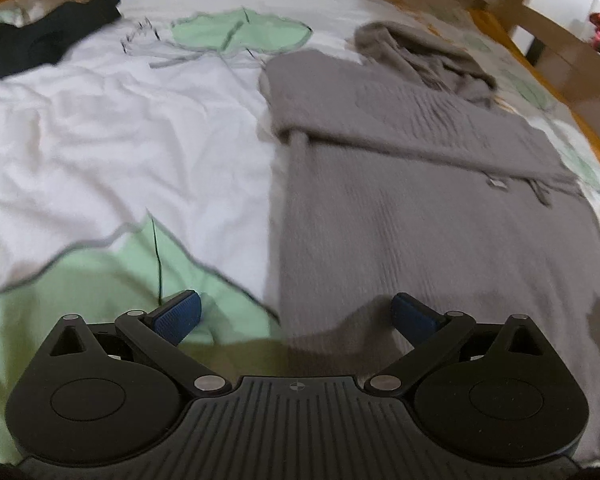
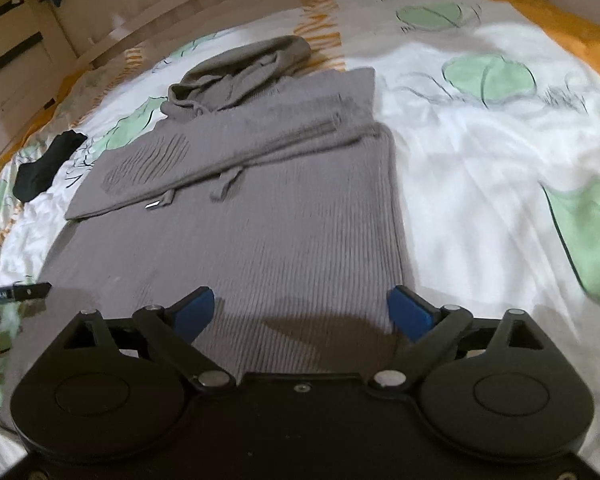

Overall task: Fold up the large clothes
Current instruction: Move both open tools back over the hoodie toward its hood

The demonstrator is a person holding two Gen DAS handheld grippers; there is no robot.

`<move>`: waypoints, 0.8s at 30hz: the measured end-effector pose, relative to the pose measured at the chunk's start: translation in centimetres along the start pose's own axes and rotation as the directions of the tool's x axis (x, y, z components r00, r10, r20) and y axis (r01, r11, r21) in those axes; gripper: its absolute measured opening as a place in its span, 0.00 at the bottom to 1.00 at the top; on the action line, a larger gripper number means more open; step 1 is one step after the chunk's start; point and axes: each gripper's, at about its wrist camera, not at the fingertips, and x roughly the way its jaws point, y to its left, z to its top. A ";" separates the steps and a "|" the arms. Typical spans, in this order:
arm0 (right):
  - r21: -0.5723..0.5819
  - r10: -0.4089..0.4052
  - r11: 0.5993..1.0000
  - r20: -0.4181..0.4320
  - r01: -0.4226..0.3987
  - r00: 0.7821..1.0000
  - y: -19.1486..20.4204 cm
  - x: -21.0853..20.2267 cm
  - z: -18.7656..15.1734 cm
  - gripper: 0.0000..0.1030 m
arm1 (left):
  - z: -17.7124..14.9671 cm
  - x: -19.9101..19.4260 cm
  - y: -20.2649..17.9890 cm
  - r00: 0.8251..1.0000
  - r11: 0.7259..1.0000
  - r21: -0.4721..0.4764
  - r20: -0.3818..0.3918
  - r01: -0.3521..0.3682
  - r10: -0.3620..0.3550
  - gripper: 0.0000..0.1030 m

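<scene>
While the grey hooded sweater lies flat on the bed's sheet, its sleeves folded across the chest and its hood bunched toward the far wooden edge, both grippers hang above its near hem. The left gripper is spread wide over the sweater's side edge, holding nothing; the right gripper is equally wide and holds nothing, over the hem. Open sheet spreads beside the sweater. A black garment lies well apart near the far corner.
</scene>
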 end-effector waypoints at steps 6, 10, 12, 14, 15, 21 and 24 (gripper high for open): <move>0.033 0.033 0.999 -0.047 -0.031 0.998 0.0 -1.6 -1.9 0.95 | -2.1 -1.3 -0.7 0.998 0.999 0.014 -0.053 0.047 -0.046 1.00; 0.037 0.036 0.999 -0.041 -0.035 0.999 0.5 -2.3 -2.0 0.95 | -1.6 -1.9 -0.9 0.995 0.997 -0.019 -0.052 0.078 -0.079 1.00; 0.015 0.033 0.999 -0.031 -0.033 0.999 0.8 -2.6 -1.2 0.95 | -0.8 -2.5 -0.9 0.991 0.992 -0.048 -0.046 0.120 -0.123 1.00; -0.033 0.024 0.999 -0.009 -0.024 1.000 1.2 -3.0 0.2 0.95 | 0.7 -3.3 -1.2 0.989 0.988 -0.046 -0.026 0.145 -0.146 1.00; -0.055 0.019 0.998 0.005 -0.018 1.000 1.4 -3.1 1.1 0.95 | 1.7 -3.7 -1.4 0.989 0.989 -0.029 -0.006 0.146 -0.147 1.00; -0.157 0.018 0.988 0.089 -0.004 0.996 2.9 -2.0 7.8 0.97 | 8.6 -3.8 -3.5 0.984 0.992 0.058 0.128 0.117 -0.123 1.00; -0.222 0.019 0.975 0.144 0.014 0.989 4.2 -0.3 11.0 0.97 | 12.3 -2.2 -5.3 0.976 0.991 0.119 0.198 0.066 -0.088 1.00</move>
